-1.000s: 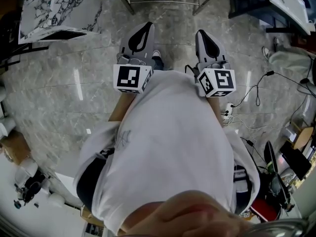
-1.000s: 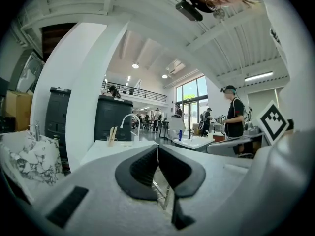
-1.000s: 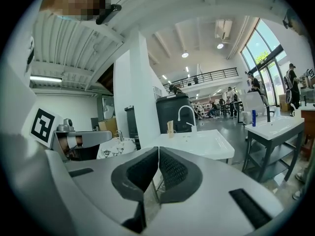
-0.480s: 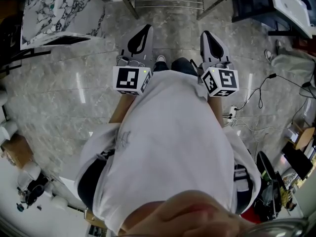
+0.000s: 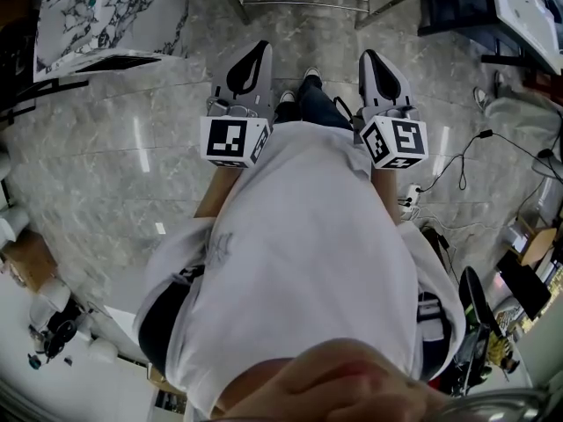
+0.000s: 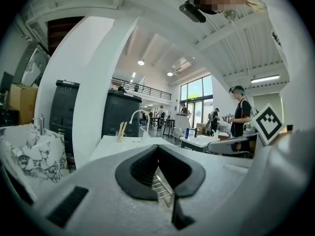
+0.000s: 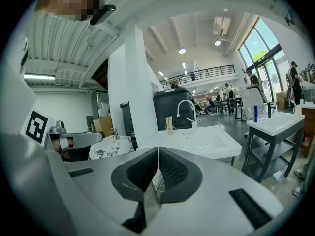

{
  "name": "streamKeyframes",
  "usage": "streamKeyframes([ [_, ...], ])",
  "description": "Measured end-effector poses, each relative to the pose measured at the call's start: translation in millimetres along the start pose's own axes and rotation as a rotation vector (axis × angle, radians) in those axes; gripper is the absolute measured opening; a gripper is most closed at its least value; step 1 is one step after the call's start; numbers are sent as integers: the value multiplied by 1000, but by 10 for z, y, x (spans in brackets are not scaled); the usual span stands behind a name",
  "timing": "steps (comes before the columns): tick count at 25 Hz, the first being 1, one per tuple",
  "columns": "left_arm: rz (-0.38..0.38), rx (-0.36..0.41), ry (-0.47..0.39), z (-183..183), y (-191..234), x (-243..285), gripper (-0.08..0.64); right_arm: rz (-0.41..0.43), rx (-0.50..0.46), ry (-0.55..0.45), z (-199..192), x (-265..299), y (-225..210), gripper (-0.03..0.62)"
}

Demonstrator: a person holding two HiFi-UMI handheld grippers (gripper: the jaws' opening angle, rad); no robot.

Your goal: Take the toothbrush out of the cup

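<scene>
While grey left gripper point(image 6: 157, 147) and grey right gripper point(image 7: 158, 150) sit pressed together, empty, clear cup point(image 7: 169, 128) with pale toothbrush point(image 7: 169, 120) stands on white basin point(image 7: 209, 142).

Two grippers, left gripper point(image 5: 258, 51) and right gripper point(image 5: 369, 58), with one marker cube point(image 5: 234, 141) each. Two white sinks: near worktop point(image 7: 206, 144), far worktop point(image 7: 278, 123). One faucet point(image 7: 187, 107), one cup point(image 7: 169, 127) with two toothbrushes point(image 6: 121, 127), one blue bottle point(image 7: 255, 113).

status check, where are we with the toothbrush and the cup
Left gripper and right gripper both shut, empty. Toothbrush standing in cup on the sink ahead, untouched. No obstacle seen between grippers and sink.
</scene>
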State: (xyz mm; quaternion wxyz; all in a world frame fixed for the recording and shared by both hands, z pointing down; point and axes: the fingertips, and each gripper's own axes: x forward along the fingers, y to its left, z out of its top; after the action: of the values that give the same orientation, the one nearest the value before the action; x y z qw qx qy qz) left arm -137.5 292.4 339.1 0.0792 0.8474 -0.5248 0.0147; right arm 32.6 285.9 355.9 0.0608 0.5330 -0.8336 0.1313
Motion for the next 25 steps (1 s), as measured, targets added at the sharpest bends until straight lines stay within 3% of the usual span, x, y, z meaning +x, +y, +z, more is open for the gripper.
streamKeyframes([
  [11, 24, -18, 22, -5, 111, 420, 15, 26, 16, 46, 14, 365, -253, 15],
  [25, 69, 9, -29, 276, 184, 1379, 15, 106, -9, 2, 452, 1140, -874, 15],
])
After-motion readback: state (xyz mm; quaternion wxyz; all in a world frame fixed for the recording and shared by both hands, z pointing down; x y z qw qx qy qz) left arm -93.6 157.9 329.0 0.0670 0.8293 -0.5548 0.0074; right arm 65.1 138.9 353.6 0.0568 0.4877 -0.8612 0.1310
